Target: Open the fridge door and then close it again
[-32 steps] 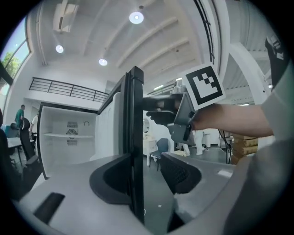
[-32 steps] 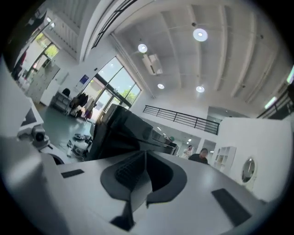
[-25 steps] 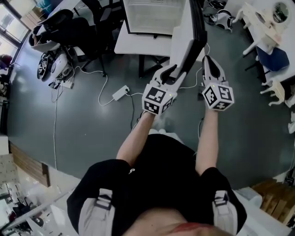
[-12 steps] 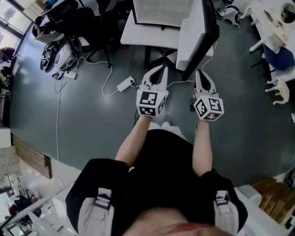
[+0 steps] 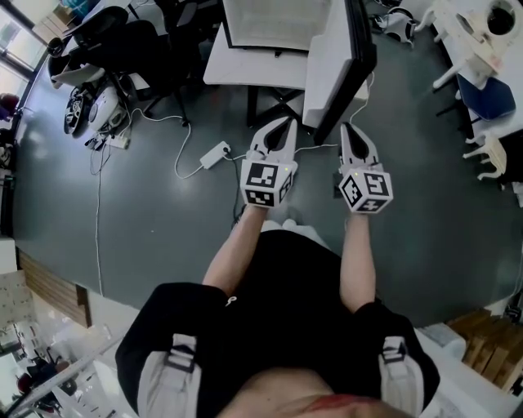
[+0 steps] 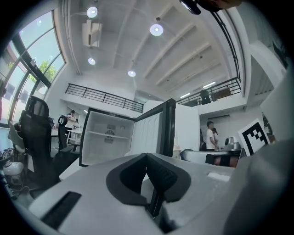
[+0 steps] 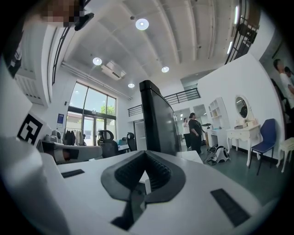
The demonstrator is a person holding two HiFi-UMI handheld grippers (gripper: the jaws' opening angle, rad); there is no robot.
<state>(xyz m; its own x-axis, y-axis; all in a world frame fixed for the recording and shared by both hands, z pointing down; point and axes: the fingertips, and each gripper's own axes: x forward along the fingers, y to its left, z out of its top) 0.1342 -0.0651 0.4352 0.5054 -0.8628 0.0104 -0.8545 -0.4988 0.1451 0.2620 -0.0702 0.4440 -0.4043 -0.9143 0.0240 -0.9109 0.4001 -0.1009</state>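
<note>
The small white fridge stands on a low white table, and its dark-edged door is swung wide open towards me. In the left gripper view the bare white inside and the door lie straight ahead. My left gripper is shut and empty, a little short of the door's free edge. To the right of that edge, my right gripper is also shut and empty. In the right gripper view the door's dark face stands close ahead, above the closed jaws. Neither gripper touches the door.
A power strip and cables lie on the grey floor to the left. Black office chairs stand at the back left. A white dressing table and a blue chair are at the right. People stand far off.
Both grippers have drawn back from the door's edge towards me and sunk lower. The left jaws, open beside the edge before, have closed. The door stays wide open.
</note>
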